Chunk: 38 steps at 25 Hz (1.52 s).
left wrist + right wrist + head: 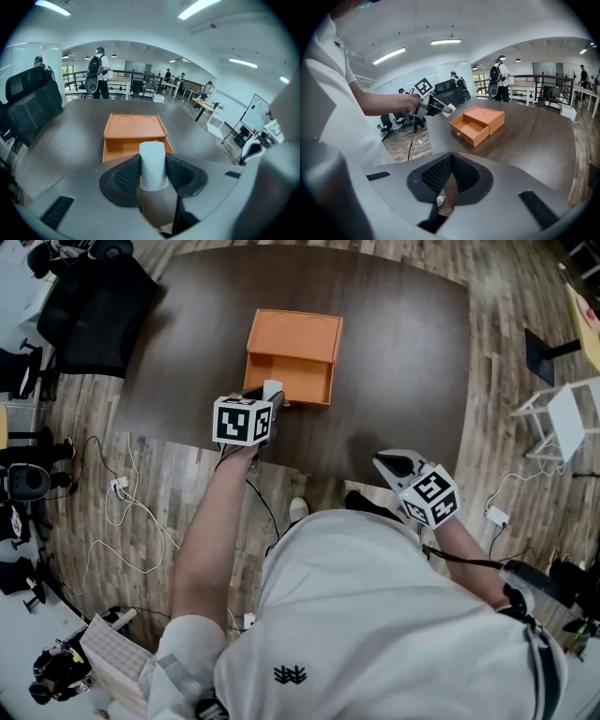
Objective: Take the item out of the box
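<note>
An orange box stands on the dark table, its drawer pulled out toward me and showing nothing inside. My left gripper hovers just in front of the drawer, shut on a white cylindrical item that stands upright between the pads. The box lies straight ahead of it. My right gripper hangs over the near table edge to the right, shut with nothing in it; its pads meet. From there I see the box and the left gripper holding the white item.
An office chair stands at the table's far left corner. Cables trail over the wooden floor on the left, and a white stool sits at the right. People stand far off in the room beyond the table.
</note>
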Motion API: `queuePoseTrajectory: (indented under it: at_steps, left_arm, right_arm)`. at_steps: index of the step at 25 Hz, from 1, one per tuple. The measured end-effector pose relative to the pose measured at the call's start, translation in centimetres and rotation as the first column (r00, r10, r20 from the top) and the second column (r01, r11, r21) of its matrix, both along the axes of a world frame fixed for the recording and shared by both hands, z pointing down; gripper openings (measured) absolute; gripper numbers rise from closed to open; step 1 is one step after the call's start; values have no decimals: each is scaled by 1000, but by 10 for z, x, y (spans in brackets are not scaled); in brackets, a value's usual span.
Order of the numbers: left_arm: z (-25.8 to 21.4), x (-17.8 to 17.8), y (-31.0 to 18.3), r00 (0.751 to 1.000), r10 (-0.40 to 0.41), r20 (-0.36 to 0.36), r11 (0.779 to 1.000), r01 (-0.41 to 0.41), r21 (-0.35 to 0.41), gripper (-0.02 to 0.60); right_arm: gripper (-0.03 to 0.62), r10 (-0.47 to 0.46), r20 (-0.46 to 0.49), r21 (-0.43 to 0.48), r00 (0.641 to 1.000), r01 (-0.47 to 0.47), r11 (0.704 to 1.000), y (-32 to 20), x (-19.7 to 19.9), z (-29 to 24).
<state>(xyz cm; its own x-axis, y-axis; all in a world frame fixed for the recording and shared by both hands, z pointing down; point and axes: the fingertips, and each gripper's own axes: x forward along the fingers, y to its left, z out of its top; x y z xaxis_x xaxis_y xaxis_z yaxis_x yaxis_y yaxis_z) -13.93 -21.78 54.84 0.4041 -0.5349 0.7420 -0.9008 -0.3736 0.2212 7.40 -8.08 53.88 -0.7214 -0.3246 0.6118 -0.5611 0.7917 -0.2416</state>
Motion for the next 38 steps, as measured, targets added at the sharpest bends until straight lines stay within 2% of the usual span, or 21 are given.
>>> queuePoseTrajectory:
  at_steps: [11, 18, 25, 38]
  left_arm:
    - [-53, -27, 71, 994, 62, -93, 993, -52, 102, 170]
    - [-81, -34, 124, 983, 110, -147, 981, -84, 175, 170]
    - [-92, -47, 183, 971, 162, -176, 972, -127, 195, 170]
    - [-93, -63, 239, 952, 241, -190, 956, -198, 217, 169]
  right_arm:
    - [3, 17, -24, 37, 1000, -16, 999, 35, -61, -14]
    - [3, 44, -44, 60, 998, -42, 997, 68, -87, -18]
    - [3, 88, -48, 79, 995, -85, 993, 100, -107, -22]
    - [3, 140, -53, 106, 989, -134, 985, 141, -137, -24]
